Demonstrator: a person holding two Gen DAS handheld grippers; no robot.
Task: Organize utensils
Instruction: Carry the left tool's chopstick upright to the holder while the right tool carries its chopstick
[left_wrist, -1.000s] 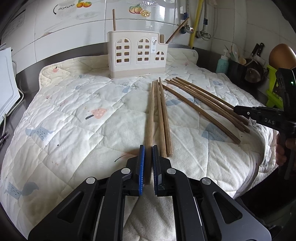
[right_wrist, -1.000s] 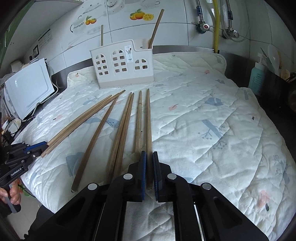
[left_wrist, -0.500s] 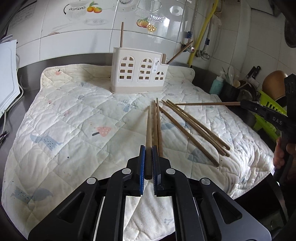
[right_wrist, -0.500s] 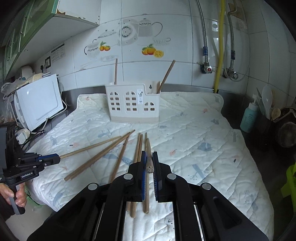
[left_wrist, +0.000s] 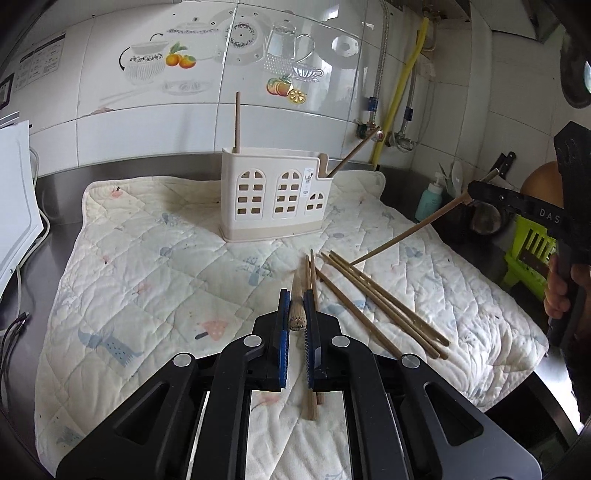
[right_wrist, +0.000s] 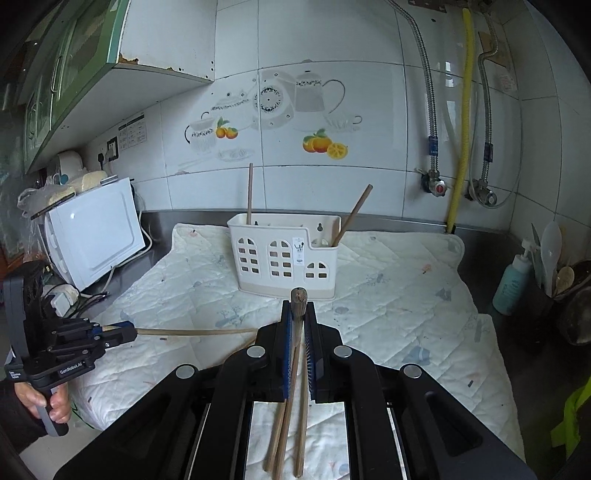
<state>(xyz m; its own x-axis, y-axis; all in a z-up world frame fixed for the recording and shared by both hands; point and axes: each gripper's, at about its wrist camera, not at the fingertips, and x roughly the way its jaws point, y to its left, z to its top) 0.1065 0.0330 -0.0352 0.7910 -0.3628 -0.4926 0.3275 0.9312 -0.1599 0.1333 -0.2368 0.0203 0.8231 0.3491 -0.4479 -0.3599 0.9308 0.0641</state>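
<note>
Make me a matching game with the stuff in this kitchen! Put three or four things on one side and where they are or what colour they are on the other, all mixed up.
Things:
1. white holder
2. loose chopsticks
3. soap bottle
4. hose

Places or colours:
A. yellow, running up the wall
B. lying flat on the quilted mat
C. standing on the mat with two chopsticks sticking out
D. teal, on the counter at the right

Pairs: 1-C, 2-B, 3-D, 4-A
</note>
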